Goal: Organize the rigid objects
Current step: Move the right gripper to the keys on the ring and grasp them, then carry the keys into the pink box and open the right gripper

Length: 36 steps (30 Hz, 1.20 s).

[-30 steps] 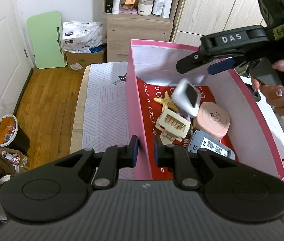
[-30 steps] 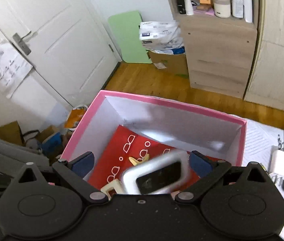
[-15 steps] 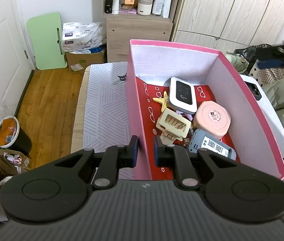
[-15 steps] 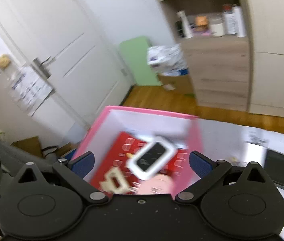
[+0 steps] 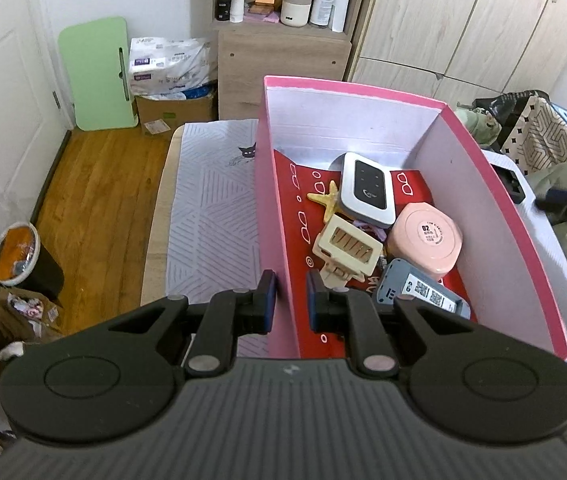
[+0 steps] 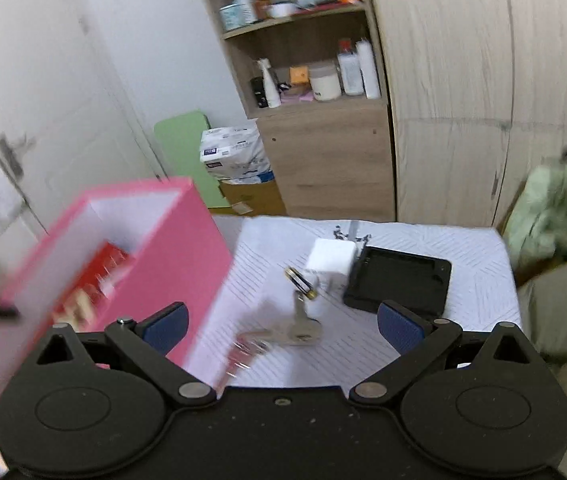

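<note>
My left claw (image 5: 288, 296) is clamped on the near left wall of the pink box (image 5: 273, 184), one pad outside the wall and one inside, so the box stands pinned on the table (image 5: 211, 208) with its striped white cover. Inside the box, on the red lining, lie a white and black pocket router (image 5: 366, 190) toward the far end, a pale starfish (image 5: 325, 200) just left of it, a cream hair clip (image 5: 347, 246) nearer me, a round-cornered pink case (image 5: 425, 240) to the right and touching the router's near corner, and a grey device with printed codes (image 5: 423, 292) at the near right, partly under the pink case. My right claw (image 6: 283, 326) is spread wide with nothing between its blue pads, and it points down at the table to the right of the box, whose pink side (image 6: 171, 260) looks blurred in that view. Beneath it lies a bunch of keys (image 6: 283, 334) on a ring, blurred at its near end. Just beyond the keys sit a small gold-edged ring-shaped thing (image 6: 301, 282), a white charger block (image 6: 331, 262) and a flat black case (image 6: 399, 282), the charger touching the black case's left edge. All of these are outside the box. In the left view, a dark blurred shape at the right edge (image 5: 563, 200) is probably my right claw, though I cannot tell for sure.
</note>
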Each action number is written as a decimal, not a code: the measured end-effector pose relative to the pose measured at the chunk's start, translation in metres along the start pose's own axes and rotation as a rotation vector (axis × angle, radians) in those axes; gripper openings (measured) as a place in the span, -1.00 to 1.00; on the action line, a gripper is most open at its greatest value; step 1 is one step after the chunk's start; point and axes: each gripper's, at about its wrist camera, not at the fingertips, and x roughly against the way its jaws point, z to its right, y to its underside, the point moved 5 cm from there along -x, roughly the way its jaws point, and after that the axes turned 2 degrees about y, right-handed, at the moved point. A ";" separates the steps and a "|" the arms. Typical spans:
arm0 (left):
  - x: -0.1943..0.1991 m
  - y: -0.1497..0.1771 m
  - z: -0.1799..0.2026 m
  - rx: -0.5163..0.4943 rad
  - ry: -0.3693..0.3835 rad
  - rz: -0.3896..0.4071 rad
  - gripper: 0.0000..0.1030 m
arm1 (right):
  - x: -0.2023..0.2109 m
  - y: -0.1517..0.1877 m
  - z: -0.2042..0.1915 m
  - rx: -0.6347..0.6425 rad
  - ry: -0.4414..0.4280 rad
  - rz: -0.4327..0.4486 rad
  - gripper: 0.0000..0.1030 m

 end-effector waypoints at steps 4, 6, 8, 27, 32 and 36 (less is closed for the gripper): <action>0.000 -0.002 0.000 -0.002 -0.001 -0.007 -0.73 | -0.024 0.023 -0.007 0.076 -0.003 -0.023 0.78; 0.000 -0.002 0.001 -0.007 -0.007 -0.007 -0.73 | -0.033 0.027 -0.011 0.050 -0.052 -0.029 0.74; 0.000 -0.001 0.002 -0.006 -0.008 -0.008 -0.73 | -0.039 0.028 -0.017 0.049 -0.079 -0.023 0.69; 0.000 -0.002 0.006 -0.038 -0.022 -0.014 -0.73 | -0.030 0.015 -0.059 0.207 -0.002 0.050 -0.46; 0.000 -0.002 0.007 -0.037 -0.020 -0.011 -0.73 | -0.001 -0.001 -0.072 0.216 -0.015 0.129 -0.46; 0.001 -0.002 0.007 -0.035 -0.017 -0.013 -0.73 | 0.023 -0.021 -0.082 0.229 -0.012 0.210 -0.46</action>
